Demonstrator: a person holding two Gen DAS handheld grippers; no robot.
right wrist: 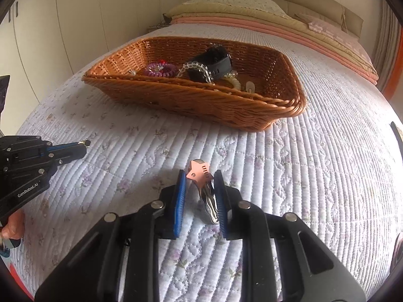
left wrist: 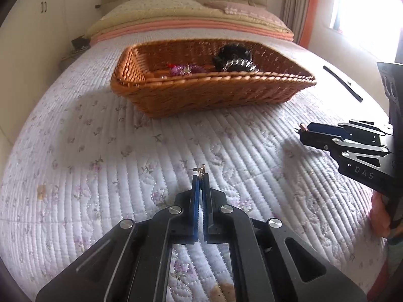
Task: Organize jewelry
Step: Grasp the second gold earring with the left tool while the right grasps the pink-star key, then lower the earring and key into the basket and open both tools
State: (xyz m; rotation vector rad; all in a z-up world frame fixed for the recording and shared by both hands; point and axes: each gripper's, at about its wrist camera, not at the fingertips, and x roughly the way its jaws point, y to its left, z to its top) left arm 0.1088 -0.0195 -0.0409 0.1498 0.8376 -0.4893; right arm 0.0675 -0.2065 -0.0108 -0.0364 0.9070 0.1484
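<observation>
The left hand-held gripper (left wrist: 201, 176) is closed, pinching a small earring (left wrist: 201, 170) at its fingertips above the quilted bed (left wrist: 100, 151). The right hand-held gripper (right wrist: 200, 178) is clamped on a pink star hair clip (right wrist: 199, 172), whose metal prongs run back between its blue pads (right wrist: 180, 196). Ahead of both hand-held grippers, well apart from them, a wicker basket (right wrist: 176, 98) rests on the quilt, holding a purple coil hair tie (right wrist: 161, 70), a clear bead bracelet (right wrist: 199, 69) and a black band (right wrist: 214, 61). Pillows (left wrist: 151, 7) lie farthest off.
</observation>
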